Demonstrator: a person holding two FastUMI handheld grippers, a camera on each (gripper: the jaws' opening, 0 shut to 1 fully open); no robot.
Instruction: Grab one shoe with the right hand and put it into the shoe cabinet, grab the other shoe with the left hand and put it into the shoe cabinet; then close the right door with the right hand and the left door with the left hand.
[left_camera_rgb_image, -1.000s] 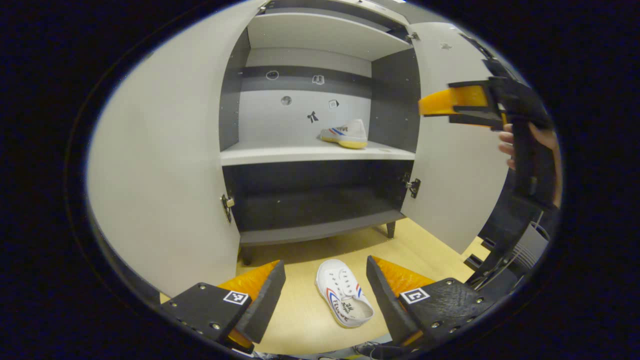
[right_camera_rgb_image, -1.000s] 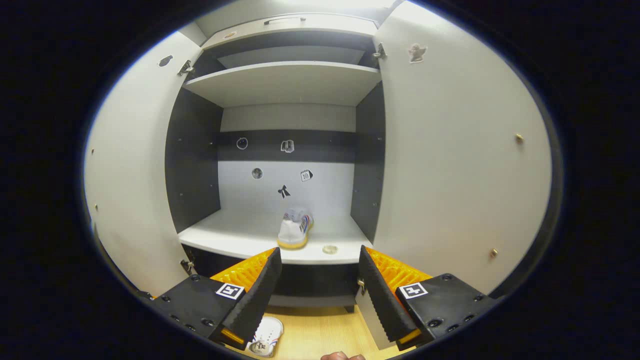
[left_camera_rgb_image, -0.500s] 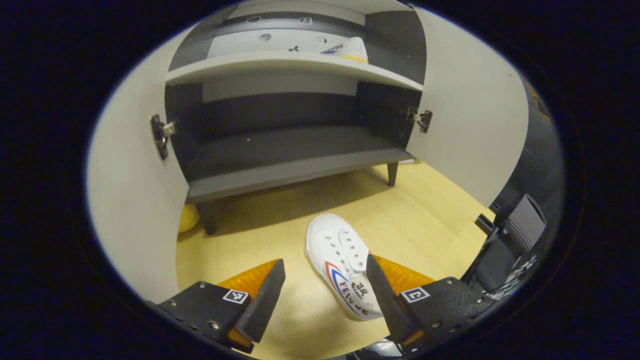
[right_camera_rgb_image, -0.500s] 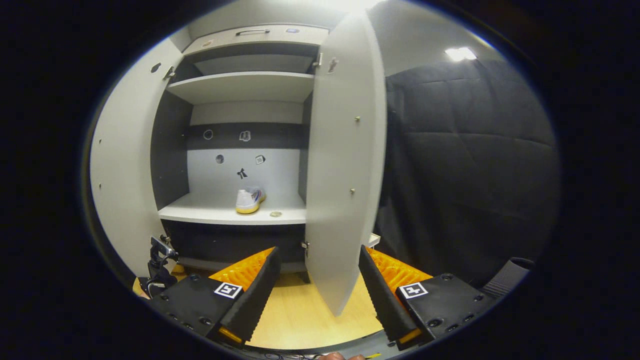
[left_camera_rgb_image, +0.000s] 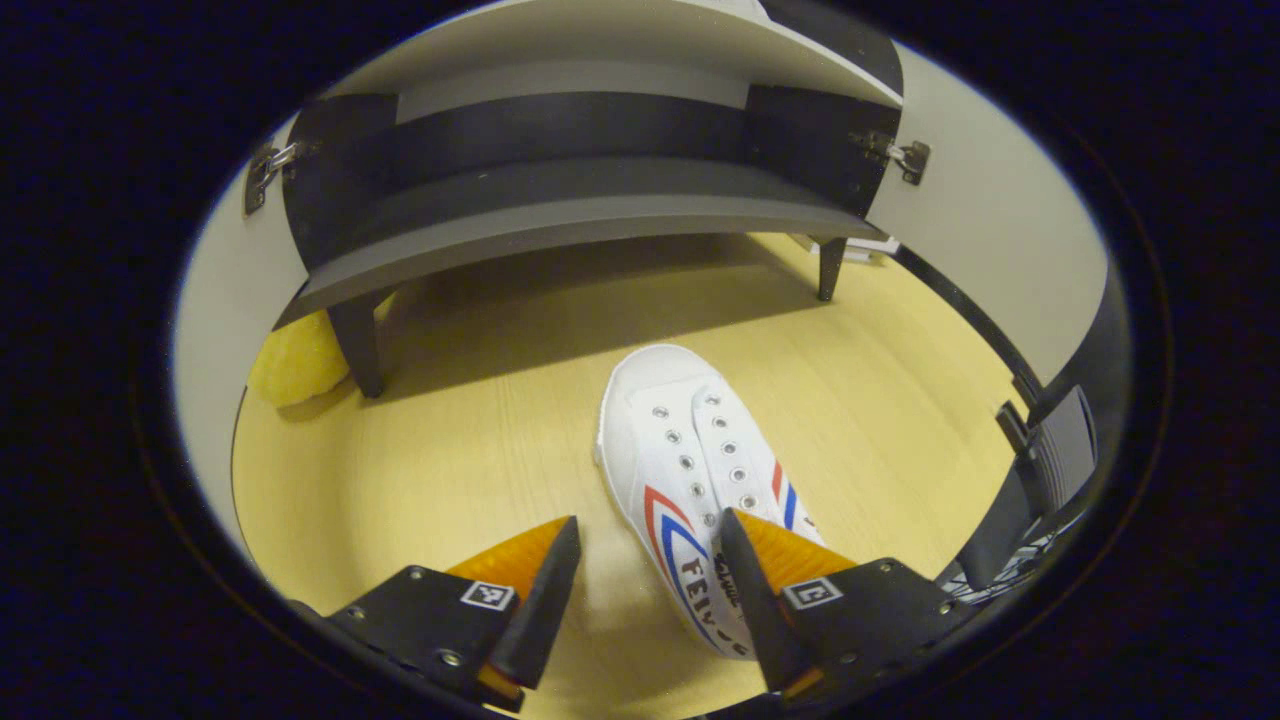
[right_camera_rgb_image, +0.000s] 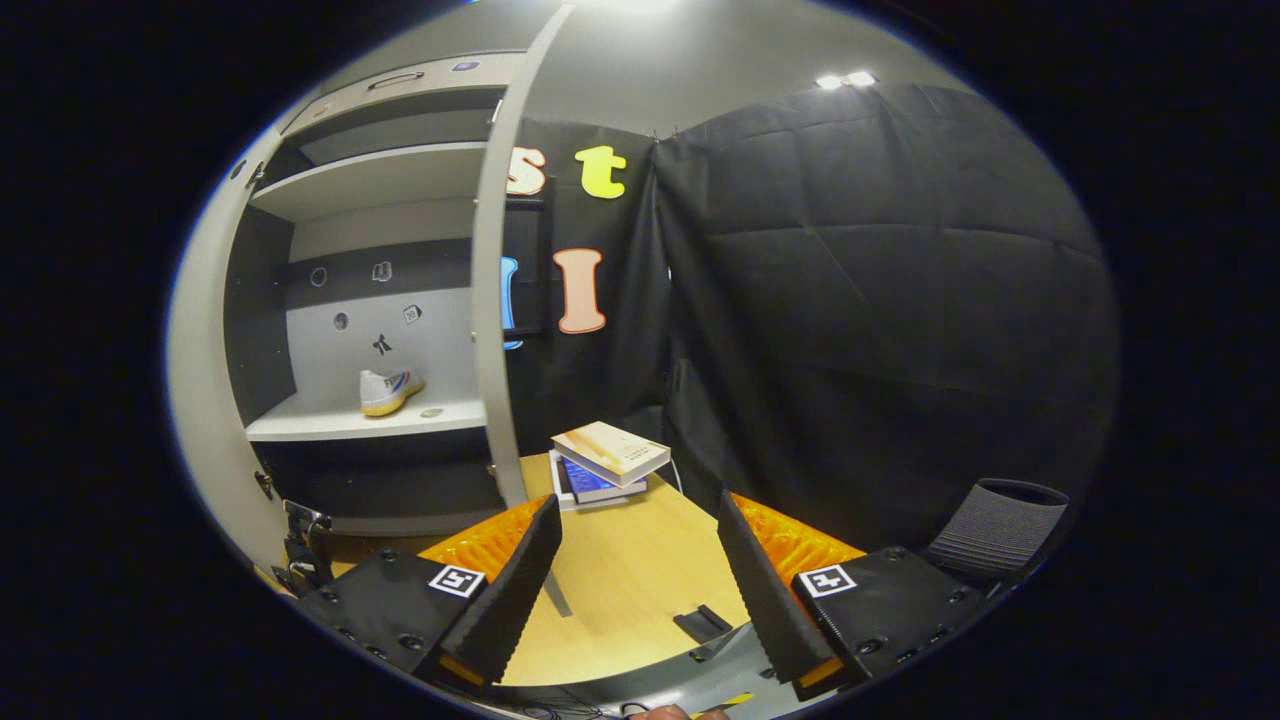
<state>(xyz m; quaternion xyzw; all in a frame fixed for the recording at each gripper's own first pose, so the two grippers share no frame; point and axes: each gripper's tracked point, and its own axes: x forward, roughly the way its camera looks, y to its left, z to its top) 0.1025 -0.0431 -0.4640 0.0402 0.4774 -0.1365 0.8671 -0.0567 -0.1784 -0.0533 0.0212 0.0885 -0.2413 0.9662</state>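
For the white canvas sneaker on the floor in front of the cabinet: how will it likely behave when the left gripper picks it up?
The white sneaker looks like thin canvas, so its sides will probably cave in under the left gripper. It seems light for its size. Its flat sole rests on the wooden floor, so it should slide rather than roll.

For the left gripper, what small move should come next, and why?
Probably ease the left gripper slightly right and down: it is open, and the shoe on the floor lies under its right finger, not centred in the gap.
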